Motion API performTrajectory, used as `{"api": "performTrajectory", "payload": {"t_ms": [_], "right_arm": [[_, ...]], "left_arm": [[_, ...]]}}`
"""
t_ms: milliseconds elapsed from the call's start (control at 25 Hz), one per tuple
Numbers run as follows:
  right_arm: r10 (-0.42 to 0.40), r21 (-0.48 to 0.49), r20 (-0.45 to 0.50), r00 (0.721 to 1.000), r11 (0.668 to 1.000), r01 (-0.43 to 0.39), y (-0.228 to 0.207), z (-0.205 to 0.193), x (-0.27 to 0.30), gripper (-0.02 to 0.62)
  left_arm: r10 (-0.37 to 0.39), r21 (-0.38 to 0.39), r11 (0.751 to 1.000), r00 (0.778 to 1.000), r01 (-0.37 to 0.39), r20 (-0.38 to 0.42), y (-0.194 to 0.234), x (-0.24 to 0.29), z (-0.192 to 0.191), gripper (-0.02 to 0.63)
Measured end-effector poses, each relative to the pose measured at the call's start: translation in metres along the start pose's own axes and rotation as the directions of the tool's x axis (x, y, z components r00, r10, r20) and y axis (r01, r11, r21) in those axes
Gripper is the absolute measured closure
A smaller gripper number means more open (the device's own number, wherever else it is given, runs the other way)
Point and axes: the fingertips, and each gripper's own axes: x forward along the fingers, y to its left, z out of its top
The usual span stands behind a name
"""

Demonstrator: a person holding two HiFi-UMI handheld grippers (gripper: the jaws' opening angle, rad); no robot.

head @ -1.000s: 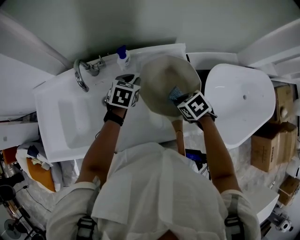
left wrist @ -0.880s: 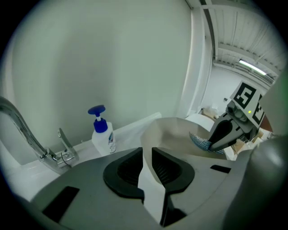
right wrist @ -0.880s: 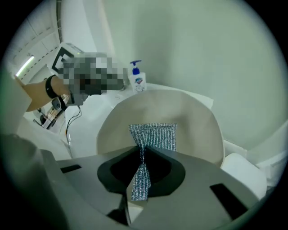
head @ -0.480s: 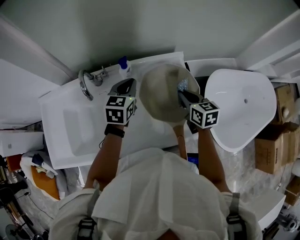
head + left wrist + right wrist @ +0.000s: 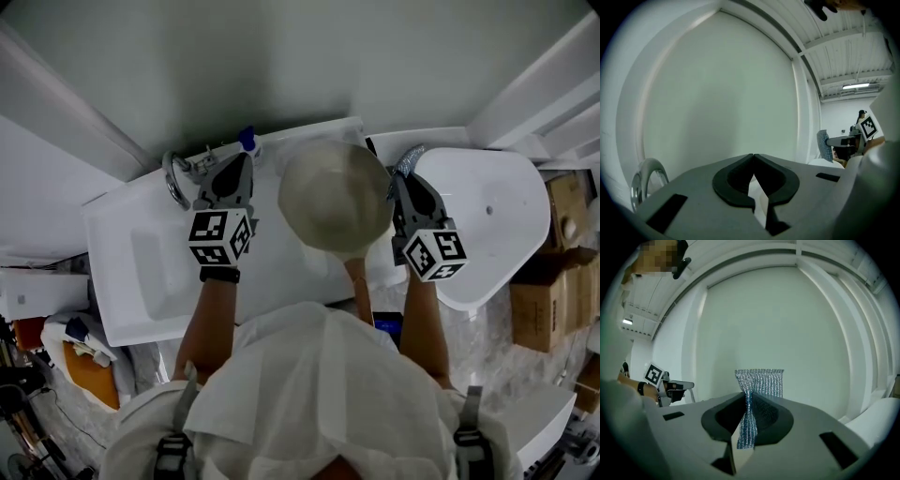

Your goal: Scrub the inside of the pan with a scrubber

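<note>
The round pale pan (image 5: 336, 195) lies on the sink counter with its inside facing up and its wooden handle (image 5: 356, 281) towards me. Neither gripper touches it. My left gripper (image 5: 242, 161) hovers left of the pan near the tap; its jaws (image 5: 753, 156) have just been closing and now meet with nothing between them. To the right of the pan, my right gripper (image 5: 405, 178) is shut on the silvery-blue mesh scrubber (image 5: 411, 157). The scrubber (image 5: 757, 385) stands pinched upright between the right gripper's (image 5: 749, 398) pads. The left gripper view shows the scrubber (image 5: 824, 145) at far right.
A chrome tap (image 5: 173, 178) and a blue-capped bottle (image 5: 247, 139) stand at the back of the white sink (image 5: 141, 253). A white tub (image 5: 487, 211) lies right of the pan. Cardboard boxes (image 5: 544, 281) sit at far right. A plain wall is straight ahead.
Both grippers have lifted and tipped up towards level. The right one carried the scrubber out of the pan to its right side. The left one drew away leftwards from the pan's rim.
</note>
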Motion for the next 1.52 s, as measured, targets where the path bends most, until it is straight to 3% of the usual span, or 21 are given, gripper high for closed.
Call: {"api": "performTrajectory", "payload": {"t_ms": [240,440,1520], "right_arm": [[-0.069,-0.065,0.091,0.993,0.995,0.075,-0.011,0.028,-0.009,0.558],[-0.091,-0.142,0.134,0.987,0.984,0.110,-0.011,0.051,-0.015,0.558],[-0.110,-0.163,0.120,0.987,0.978,0.129,-0.019,0.055,-0.022,0.558]], "left_arm": [[-0.010,0.063,0.998,0.992,0.002,0.128,0.000,-0.009,0.033,0.589],[-0.024,0.089,0.996,0.984,0.008,0.174,-0.003,-0.015,0.048,0.589],[-0.029,0.094,0.995,0.983,0.012,0.180,-0.002,-0.020,0.048,0.589]]}}
